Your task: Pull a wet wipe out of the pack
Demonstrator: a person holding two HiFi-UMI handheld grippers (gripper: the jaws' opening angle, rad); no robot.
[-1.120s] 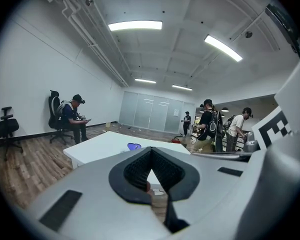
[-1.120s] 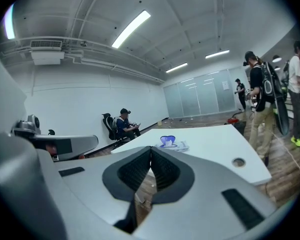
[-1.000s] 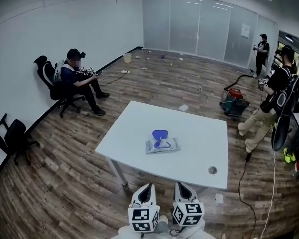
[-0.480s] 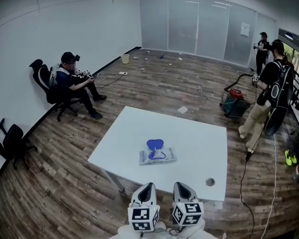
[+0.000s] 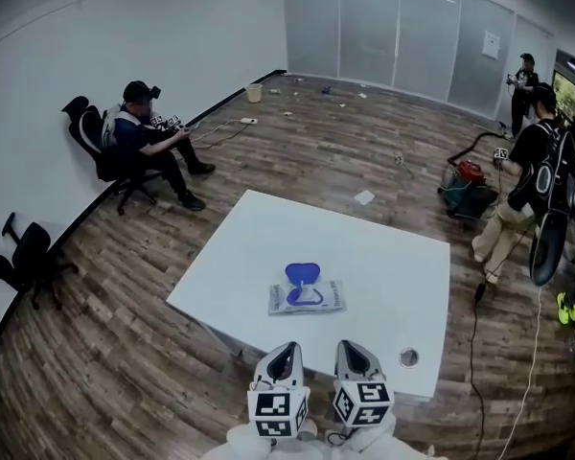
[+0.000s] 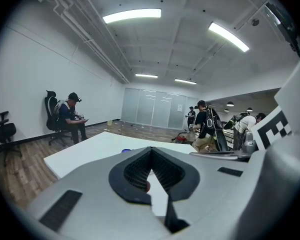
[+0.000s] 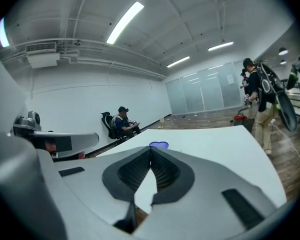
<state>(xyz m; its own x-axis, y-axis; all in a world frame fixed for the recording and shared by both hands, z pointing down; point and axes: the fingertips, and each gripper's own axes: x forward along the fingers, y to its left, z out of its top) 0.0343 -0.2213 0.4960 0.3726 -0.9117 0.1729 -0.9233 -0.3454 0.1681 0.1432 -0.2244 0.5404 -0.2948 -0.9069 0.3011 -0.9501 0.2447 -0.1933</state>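
The wet wipe pack (image 5: 307, 297) lies flat on the white table (image 5: 383, 257), a little in front of its middle, with its blue lid (image 5: 305, 276) flipped up. Both grippers hang side by side at the table's near edge, short of the pack. My left gripper (image 5: 285, 353) is shut with nothing in it, its jaws meeting at the tips (image 6: 151, 150). My right gripper (image 5: 349, 349) is shut and empty too (image 7: 151, 150). Just over the right jaws, the right gripper view shows the blue lid (image 7: 159, 145).
A round cable hole (image 5: 408, 356) sits in the table's near right corner. A person sits on an office chair (image 5: 139, 142) by the left wall, with an empty chair (image 5: 24, 257) nearer. A standing person (image 5: 532, 175), a red vacuum (image 5: 468, 172) and floor cables (image 5: 474, 353) are right.
The head view has shifted slightly, so the table and pack sit a little differently in frame. Both grippers stay shut at the near edge. The pack has not moved.
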